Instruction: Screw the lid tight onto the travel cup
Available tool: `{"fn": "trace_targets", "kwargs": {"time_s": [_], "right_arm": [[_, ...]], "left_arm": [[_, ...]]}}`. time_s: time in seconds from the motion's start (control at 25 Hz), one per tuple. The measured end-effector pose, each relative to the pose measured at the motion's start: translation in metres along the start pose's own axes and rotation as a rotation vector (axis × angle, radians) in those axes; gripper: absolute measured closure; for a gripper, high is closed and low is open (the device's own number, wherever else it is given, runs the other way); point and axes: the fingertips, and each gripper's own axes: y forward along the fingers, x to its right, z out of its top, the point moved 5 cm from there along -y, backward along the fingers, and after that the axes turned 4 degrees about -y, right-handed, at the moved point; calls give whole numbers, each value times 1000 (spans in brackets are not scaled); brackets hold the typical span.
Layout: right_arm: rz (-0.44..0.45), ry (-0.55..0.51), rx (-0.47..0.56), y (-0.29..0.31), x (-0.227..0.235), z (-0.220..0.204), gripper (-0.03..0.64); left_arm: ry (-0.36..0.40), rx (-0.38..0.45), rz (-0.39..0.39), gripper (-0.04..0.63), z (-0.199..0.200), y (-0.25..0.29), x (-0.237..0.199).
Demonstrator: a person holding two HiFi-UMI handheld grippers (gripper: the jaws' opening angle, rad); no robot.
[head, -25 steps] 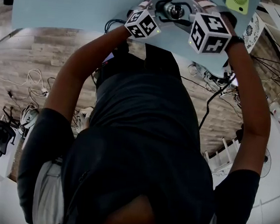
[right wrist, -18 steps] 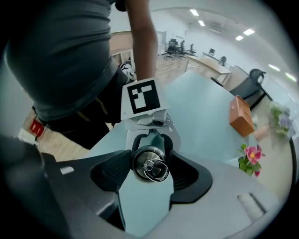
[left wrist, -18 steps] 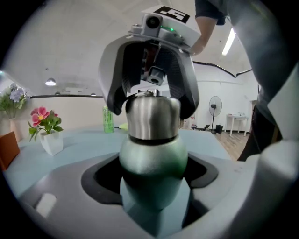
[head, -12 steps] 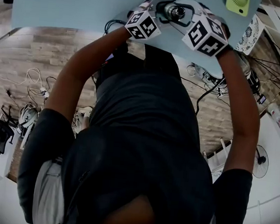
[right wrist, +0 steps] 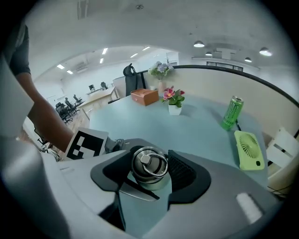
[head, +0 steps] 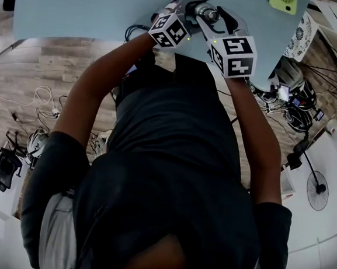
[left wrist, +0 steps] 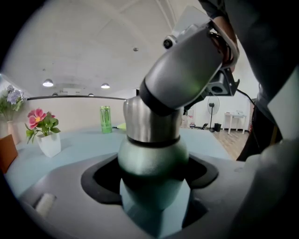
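Top centre of the head view: we find the travel cup [head: 204, 12] held between both grippers, over the near edge of the pale blue table [head: 80, 6].

Left gripper [left wrist: 152, 189]: jaws clamped on the cup's green body, pads pressed to both sides, in the lower middle of its own view. Above the body we see the steel lid [left wrist: 152, 122] seated on the cup, with a dark seam where the two meet.

Right gripper [right wrist: 148, 175]: jaws closed round the lid from its top end, ribbed pad against the lid's right side. The lid's ring shows on top, at the centre of that view. We cannot tell how far the thread is turned in.

Background, right gripper view: green can [right wrist: 232, 113] at upper right, green fan [right wrist: 250, 149] at the right edge, flower pot [right wrist: 174, 106] at upper centre, all on the table.
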Motion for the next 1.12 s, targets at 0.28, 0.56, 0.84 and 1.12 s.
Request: {"fn": "trace_targets", "kwargs": {"time_s": [0.28,0.56,0.84,1.12], "right_arm": [[7,-6,-6,0,2,0,371],[240,-357,-107,3,0,14,365],[589,-1125,-344,9,-12,4,365],[551,-1097,-356,10,-15,2,373]], "left_arm": [[-3,-3,-6,167,0,1,0],[-5,-1,-23,167,0,2,-1],[-9,0,-24,167,1,3,-2],[-4,0,-26,167,1,3,0]]}}
